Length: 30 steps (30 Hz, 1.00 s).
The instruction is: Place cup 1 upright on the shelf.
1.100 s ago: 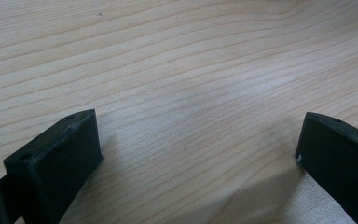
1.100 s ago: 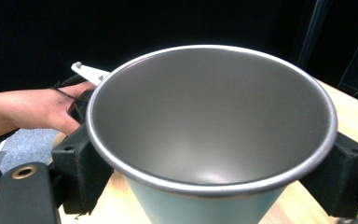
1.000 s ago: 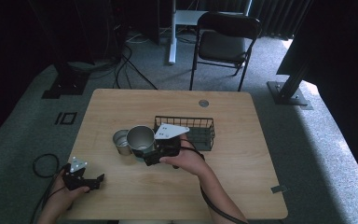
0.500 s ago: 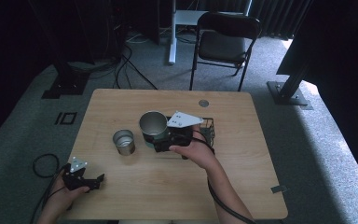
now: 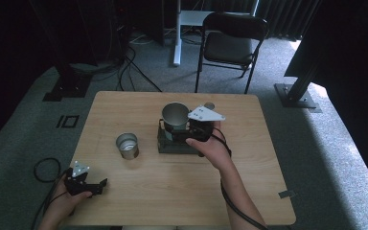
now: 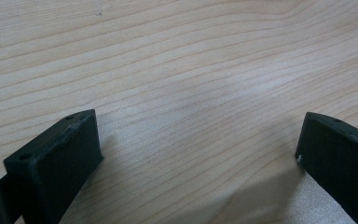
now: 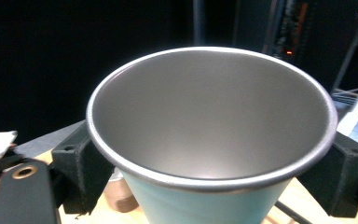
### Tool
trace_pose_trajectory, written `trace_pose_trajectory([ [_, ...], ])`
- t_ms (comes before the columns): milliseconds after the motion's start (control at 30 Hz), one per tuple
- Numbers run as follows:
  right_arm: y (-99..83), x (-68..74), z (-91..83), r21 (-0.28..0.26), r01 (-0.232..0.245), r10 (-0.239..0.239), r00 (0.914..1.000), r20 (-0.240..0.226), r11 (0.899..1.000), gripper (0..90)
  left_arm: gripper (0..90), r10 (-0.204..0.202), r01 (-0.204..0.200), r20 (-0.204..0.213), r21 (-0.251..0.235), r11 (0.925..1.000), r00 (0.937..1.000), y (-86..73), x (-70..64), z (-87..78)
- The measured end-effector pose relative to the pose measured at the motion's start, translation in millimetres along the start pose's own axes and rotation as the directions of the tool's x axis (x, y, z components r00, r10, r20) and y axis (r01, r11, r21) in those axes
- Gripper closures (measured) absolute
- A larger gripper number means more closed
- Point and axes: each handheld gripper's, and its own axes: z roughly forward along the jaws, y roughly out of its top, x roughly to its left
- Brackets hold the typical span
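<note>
Cup [image 5: 175, 116] lifted over basket [image 5: 165, 143], right claw [image 5: 186, 130] gripping it, left claw [image 5: 100, 184] open

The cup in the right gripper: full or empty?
Empty. The right gripper view looks into the cup and shows bare grey metal inside; the right gripper grips it above the basket.

My right gripper [image 5: 188, 130] holds one cup [image 5: 175, 115] above the wire basket [image 5: 170, 144]. A second cup [image 5: 127, 145] stands on the table [image 5: 172, 201], left of it, beyond my left gripper [image 5: 100, 184].
</note>
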Motion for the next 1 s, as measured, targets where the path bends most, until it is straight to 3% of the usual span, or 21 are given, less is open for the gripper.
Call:
trace_pose_trajectory([
  [133, -4.7, -10.7, -1.2, -0.017, -0.019, 0.02, 0.9975, 0.067, 1.0, 13.6, 0.5, 0.0, 0.0, 0.0, 0.0, 1.0, 1.0, 0.0, 0.0, 0.0],
  [333, -14.0, -27.3, -2.1, -0.014, -0.056, 0.057, 0.9823, 0.178, 0.998, 13.6, 0.5, 0.0, 0.0, 0.0, 0.0, 1.0, 1.0, 0.0, 0.0, 0.0],
  [667, -29.5, -44.6, -3.5, 0.005, -0.097, 0.09, 0.9419, 0.324, 0.995, 13.7, 0.5, 0.001, -0.001, 0.001, 0.001, 1.0, 1.0, 0.0, 0.0, -0.1],
  [1000, -49.1, -60.1, -5.4, 0.019, -0.138, 0.116, 0.8917, 0.437, 0.99, 13.6, 0.5, -0.001, 0.001, 0.0, 0.001, 1.0, 1.0, 0.0, 0.0, 0.0],
])
